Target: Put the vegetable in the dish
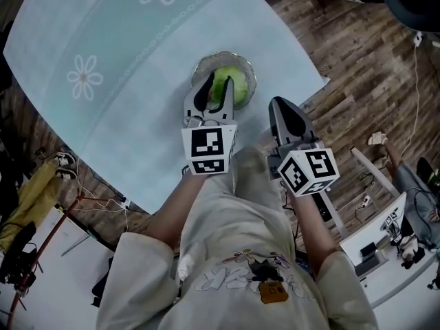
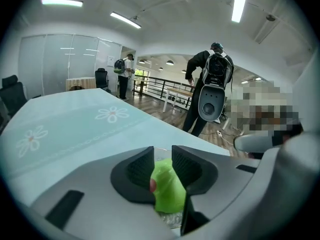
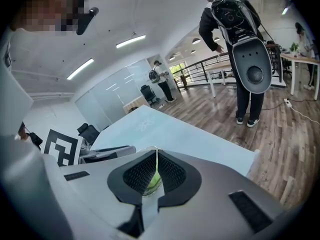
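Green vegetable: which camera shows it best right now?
Left gripper view: the vegetable sits close up, squeezed between the left gripper's pads. The head view shows it from above at the glass dish, partly hidden by those jaws. The right gripper view offers only a green sliver through the right gripper's closed jaws.

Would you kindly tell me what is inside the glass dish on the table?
A green vegetable is in the glass dish, with the left tool closed on it; the tool covers the dish's near part.
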Available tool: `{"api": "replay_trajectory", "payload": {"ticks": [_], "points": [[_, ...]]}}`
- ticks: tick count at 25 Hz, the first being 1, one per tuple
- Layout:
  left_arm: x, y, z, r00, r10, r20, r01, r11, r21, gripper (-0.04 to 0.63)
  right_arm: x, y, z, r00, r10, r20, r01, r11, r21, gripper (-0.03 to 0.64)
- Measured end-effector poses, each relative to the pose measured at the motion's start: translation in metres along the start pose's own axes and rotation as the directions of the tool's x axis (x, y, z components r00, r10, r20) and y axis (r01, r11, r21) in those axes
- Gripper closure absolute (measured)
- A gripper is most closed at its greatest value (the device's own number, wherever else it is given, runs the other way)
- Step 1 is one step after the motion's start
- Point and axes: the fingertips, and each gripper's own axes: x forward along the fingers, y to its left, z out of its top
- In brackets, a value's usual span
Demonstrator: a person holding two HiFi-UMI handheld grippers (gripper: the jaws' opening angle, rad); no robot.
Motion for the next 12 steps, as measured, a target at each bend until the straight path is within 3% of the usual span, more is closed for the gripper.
{"api": "replay_trajectory", "payload": {"ticks": [4, 12], "points": [[-0.005, 0.003, 0.005, 1.000, 0.025, 0.005, -0.025, 1.000, 0.002, 0.585, -0.003, 0.000, 0.007, 1.000, 0.005, 0.016, -0.006, 1.000, 0.001, 0.588], [-0.024, -0.011, 0.016, 0.999, 0.005, 0.035, -0.005, 1.000, -0.011, 0.588, -0.017, 0.004, 0.016, 0.999, 0.017, 0.050, -0.017, 1.000, -0.006, 0.588]]}}
